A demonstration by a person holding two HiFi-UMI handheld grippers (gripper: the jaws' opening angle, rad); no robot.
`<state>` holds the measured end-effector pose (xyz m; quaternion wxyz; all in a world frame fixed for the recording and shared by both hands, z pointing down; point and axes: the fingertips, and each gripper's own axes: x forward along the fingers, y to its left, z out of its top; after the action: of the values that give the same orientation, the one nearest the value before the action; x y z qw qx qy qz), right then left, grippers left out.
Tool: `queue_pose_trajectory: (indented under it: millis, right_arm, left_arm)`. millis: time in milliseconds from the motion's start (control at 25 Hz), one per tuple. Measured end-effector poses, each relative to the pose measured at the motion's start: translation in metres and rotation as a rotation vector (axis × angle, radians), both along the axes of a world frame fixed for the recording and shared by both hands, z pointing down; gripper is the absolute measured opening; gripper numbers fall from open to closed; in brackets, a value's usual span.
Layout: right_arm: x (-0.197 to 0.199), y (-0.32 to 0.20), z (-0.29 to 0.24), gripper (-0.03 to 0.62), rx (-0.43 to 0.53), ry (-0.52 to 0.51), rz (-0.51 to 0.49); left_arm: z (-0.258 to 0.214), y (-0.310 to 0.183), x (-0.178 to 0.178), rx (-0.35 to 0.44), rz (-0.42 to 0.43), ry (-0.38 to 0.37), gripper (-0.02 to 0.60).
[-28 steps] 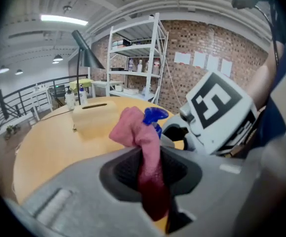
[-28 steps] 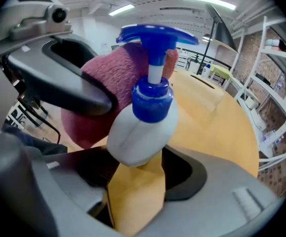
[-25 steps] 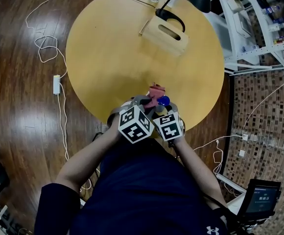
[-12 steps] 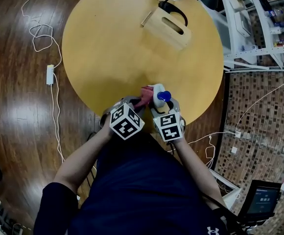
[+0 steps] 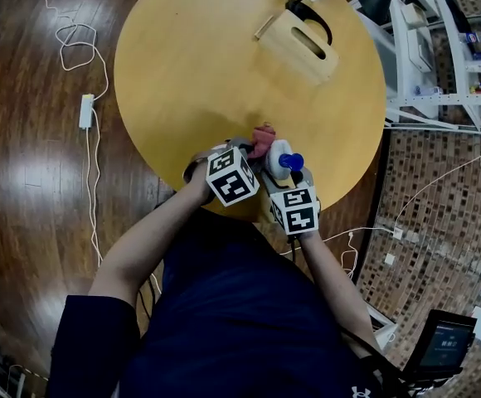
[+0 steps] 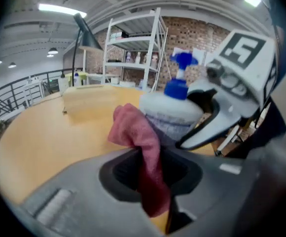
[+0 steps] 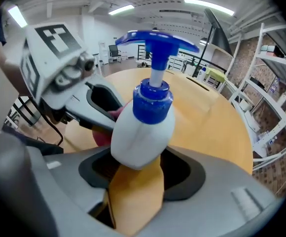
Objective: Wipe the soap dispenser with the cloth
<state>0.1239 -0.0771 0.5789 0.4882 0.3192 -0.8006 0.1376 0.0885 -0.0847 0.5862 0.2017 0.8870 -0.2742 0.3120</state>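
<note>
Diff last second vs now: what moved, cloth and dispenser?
The left gripper carried the cloth from beyond the blue pump of the dispenser to its left side, right beside it; the white body, mostly hidden before, now shows. The right gripper has just closed its jaws a little further on the dispenser. Unchanged: left holds the cloth, right holds the dispenser, box on the table.

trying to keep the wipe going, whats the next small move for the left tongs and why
Probably draw the left tongs down so the red cloth rubs along the white side of the soap dispenser. The cloth is pinched in those tongs and seems to rest against the bottle, while the right tongs, which have just closed a little further, grip its body.
</note>
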Motion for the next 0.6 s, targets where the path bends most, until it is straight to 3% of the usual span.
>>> queue_pose_trajectory:
  millis: [120, 200, 400, 480, 600]
  right_arm:
    - [-0.002, 0.001, -0.001, 0.252, -0.001, -0.003, -0.001]
    - [-0.004, 0.001, -0.003, 0.252, -0.003, -0.012, -0.005]
    - [-0.005, -0.001, -0.01, 0.265, 0.014, -0.051, -0.06]
    - [-0.005, -0.001, -0.024, 0.383, 0.018, -0.111, -0.026]
    - [-0.012, 0.003, -0.034, 0.385, -0.021, -0.152, 0.033]
  left_arm:
    - [0.044, 0.011, -0.004, -0.155, 0.009, -0.094, 0.091]
    - [0.044, 0.011, -0.004, -0.208, -0.013, -0.076, 0.089]
    - [-0.019, 0.009, 0.0, -0.111, -0.014, 0.056, 0.091]
    - [-0.047, 0.014, 0.001, -0.075, -0.01, 0.108, 0.091]
    - [-0.067, 0.021, 0.0, -0.044, -0.004, 0.116, 0.09]
